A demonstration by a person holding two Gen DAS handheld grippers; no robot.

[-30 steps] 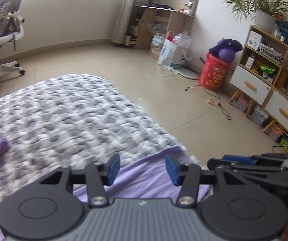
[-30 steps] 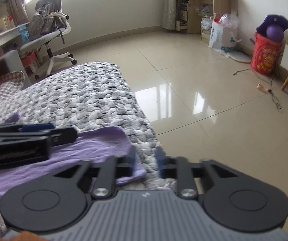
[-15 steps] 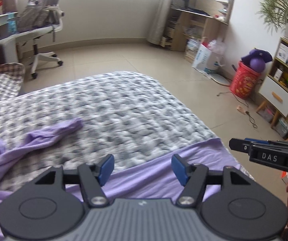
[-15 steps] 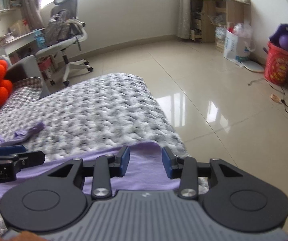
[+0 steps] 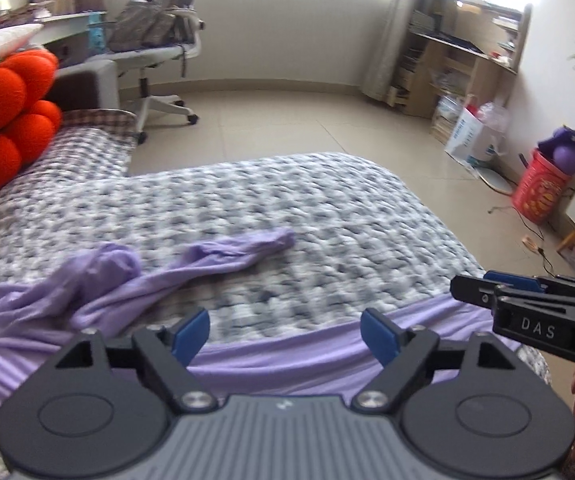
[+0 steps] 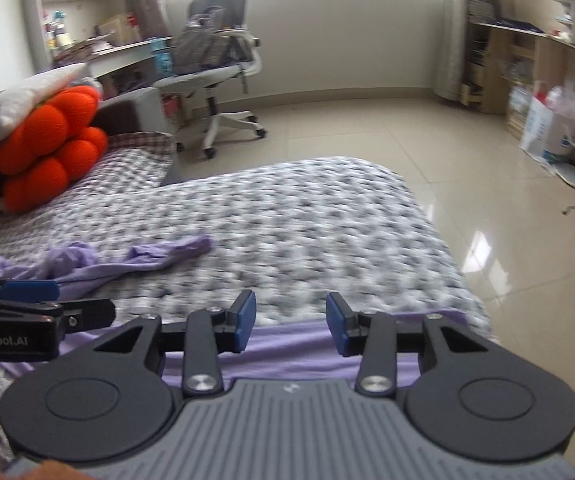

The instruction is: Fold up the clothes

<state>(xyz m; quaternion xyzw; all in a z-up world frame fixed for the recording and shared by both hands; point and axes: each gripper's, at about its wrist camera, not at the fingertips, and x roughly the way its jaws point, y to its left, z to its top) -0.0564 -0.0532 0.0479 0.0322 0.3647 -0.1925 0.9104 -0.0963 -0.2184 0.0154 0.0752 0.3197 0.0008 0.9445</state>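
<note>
Left gripper [image 5: 285,330] agape, right gripper [image 6: 289,320] too (unladen), purple garment [image 5: 287,354] edge beneath.

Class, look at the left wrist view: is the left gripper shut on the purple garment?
No. The left gripper is open, its blue pads wide apart above the purple garment lying on the bed, with nothing between them.

garment [image 5: 279,360]: smooth lilac cloth | blanket [image 5: 287,208]: nubby knit | floor [image 6: 367,120]: glossy tile | claw pads [image 6: 243,320]: matt blue
</note>
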